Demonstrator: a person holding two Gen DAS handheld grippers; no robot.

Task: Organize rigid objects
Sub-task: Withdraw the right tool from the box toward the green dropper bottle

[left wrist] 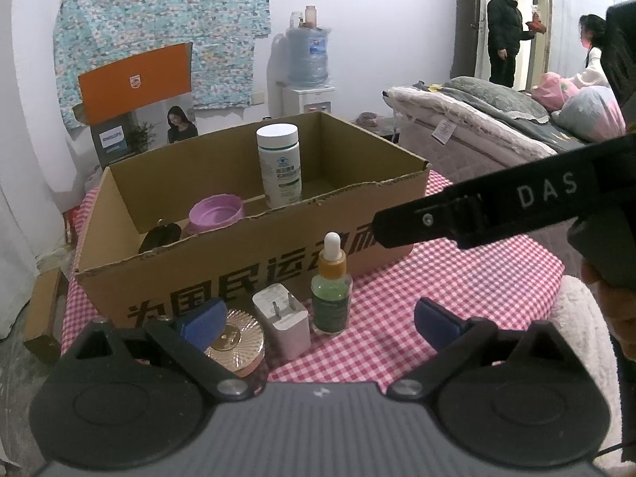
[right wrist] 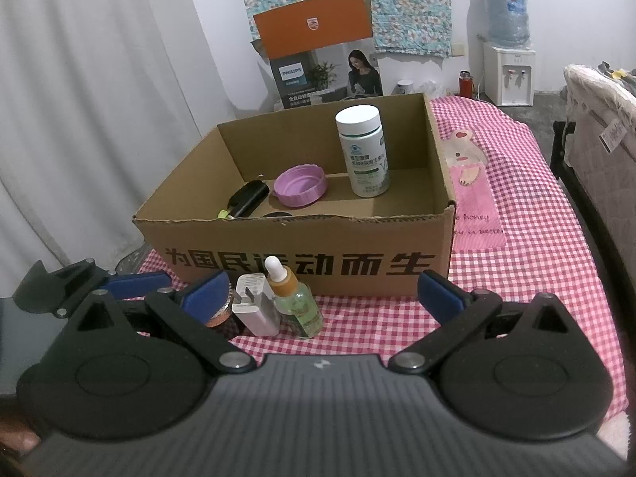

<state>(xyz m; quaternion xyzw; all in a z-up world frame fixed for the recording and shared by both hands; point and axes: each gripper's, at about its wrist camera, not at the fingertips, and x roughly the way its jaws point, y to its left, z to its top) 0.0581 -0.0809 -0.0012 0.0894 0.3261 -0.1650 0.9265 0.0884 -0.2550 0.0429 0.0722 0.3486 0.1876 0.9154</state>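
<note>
Both grippers hang wide open over the pink checked cloth (right wrist: 516, 167), and between the spread fingers of the left gripper (left wrist: 318, 322) and the right gripper (right wrist: 324, 294) stand a gold-lidded jar (left wrist: 236, 338), a white plug adapter (left wrist: 283, 324) and a green dropper bottle (left wrist: 331, 290), none of them touched, all just in front of the cardboard box (right wrist: 302, 238). The box holds an upright white pill bottle (right wrist: 362, 151), a purple cap (right wrist: 300, 187) and a black object (right wrist: 248, 198), and behind it a carton reads PHILIPS (right wrist: 292, 73). Only the left camera catches the right gripper's arm marked DAS (left wrist: 546, 192) and two people by the door (left wrist: 507, 35); only the right camera shows "honey" written on the cloth.
</note>
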